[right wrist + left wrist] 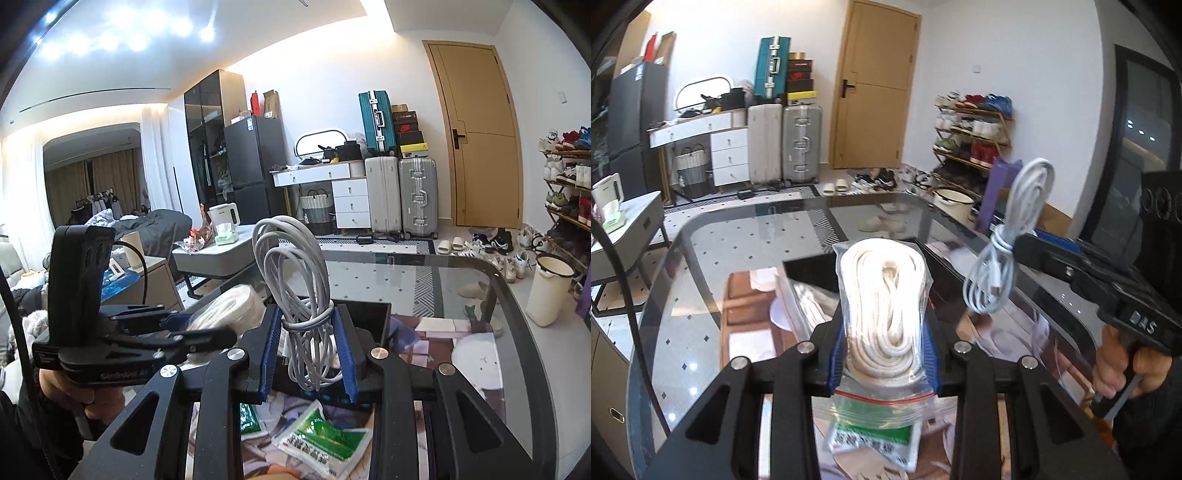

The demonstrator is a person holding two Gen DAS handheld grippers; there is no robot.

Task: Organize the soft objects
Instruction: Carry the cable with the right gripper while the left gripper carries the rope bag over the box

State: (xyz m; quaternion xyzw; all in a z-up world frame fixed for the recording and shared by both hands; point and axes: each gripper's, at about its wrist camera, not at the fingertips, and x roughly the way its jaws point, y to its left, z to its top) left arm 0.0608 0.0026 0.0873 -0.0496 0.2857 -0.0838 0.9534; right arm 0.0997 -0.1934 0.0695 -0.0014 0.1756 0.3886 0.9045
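Observation:
A clear zip bag of coiled white rope point(886, 295) is held above the glass table point(738, 236), with my left gripper point(884, 354) shut on it and its blue pads pressing both sides. My right gripper point(308, 354) is shut on a bundled grey-white cable point(303, 280), also held in the air. In the left wrist view the right gripper point(1019, 243) and its cable point(1008, 251) hang to the right of the rope bag. The left gripper point(192, 325) with the rope bag point(229, 306) shows at the left of the right wrist view. A hand point(1115, 365) grips the right tool's handle.
Below the grippers lie green-and-white packets point(325, 439) and a black open box point(809, 269) with another clear bag point(805, 302) in it. A side table with a kettle point(225, 218) stands left. Suitcases point(801, 144), a shoe rack point(971, 136) and a white pot point(546, 291) lie beyond.

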